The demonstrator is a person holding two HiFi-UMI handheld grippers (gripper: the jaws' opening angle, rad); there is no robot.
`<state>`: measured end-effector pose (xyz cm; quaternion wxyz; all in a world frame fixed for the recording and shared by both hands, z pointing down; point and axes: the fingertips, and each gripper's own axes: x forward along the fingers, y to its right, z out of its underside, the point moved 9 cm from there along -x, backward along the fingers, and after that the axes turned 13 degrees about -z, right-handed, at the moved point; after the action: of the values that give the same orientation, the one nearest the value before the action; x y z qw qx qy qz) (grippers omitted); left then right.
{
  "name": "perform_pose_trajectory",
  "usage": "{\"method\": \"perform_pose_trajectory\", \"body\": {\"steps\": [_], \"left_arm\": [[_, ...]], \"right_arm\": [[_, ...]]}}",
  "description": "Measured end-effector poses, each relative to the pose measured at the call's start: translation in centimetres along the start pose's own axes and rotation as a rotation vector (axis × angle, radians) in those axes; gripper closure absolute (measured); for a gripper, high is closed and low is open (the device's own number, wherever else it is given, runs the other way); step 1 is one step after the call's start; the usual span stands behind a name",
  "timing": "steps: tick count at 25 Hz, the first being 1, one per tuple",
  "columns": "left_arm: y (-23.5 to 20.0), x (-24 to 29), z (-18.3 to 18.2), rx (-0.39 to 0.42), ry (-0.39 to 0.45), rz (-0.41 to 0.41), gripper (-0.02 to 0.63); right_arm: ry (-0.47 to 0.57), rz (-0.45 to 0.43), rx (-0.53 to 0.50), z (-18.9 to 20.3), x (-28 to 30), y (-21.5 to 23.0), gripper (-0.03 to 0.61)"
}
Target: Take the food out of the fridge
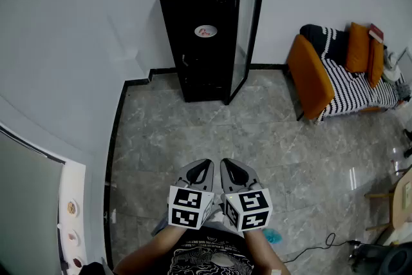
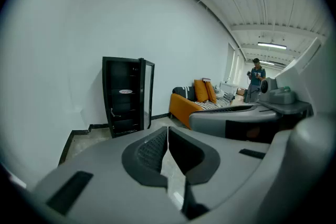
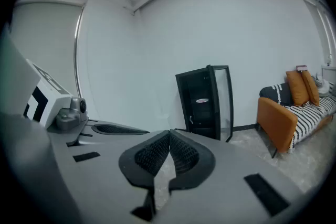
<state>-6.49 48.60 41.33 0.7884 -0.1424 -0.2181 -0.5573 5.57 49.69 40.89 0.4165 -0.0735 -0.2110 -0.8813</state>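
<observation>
A tall black fridge (image 1: pixel 199 35) stands against the far white wall, its glass door (image 1: pixel 246 35) swung open to the right. On a shelf inside lies a white plate with something red on it (image 1: pixel 205 31), also seen as the plate (image 2: pixel 125 91) and the plate (image 3: pixel 201 100). My left gripper (image 1: pixel 205 167) and right gripper (image 1: pixel 226 166) are held side by side close to my body, several steps from the fridge. Both are shut with nothing between the jaws, seen in the left gripper view (image 2: pixel 167 134) and right gripper view (image 3: pixel 169 137).
An orange sofa (image 1: pixel 322 77) with a striped cover and orange cushions stands at the right wall. A cable (image 1: pixel 315 248) and dark items lie on the floor at lower right. A white shelf unit (image 1: pixel 71 222) sits at the left. A person (image 2: pixel 255 78) stands far off.
</observation>
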Motion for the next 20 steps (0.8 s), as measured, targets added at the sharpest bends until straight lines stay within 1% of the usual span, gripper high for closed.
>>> {"method": "perform_pose_trajectory", "body": {"steps": [10, 16, 20], "left_arm": [[-0.7, 2.1, -0.5, -0.011, -0.012, 0.004, 0.594], [-1.8, 5.9, -1.5, -0.025, -0.029, 0.016, 0.594], [-2.9, 8.9, -3.0, -0.032, -0.031, 0.029, 0.594]], "right_arm": [[-0.013, -0.003, 0.007, -0.2, 1.7, 1.2, 0.557], [-0.031, 0.006, 0.009, -1.1, 4.3, 3.5, 0.557], [-0.043, 0.009, 0.010, -2.4, 6.9, 5.4, 0.557]]}}
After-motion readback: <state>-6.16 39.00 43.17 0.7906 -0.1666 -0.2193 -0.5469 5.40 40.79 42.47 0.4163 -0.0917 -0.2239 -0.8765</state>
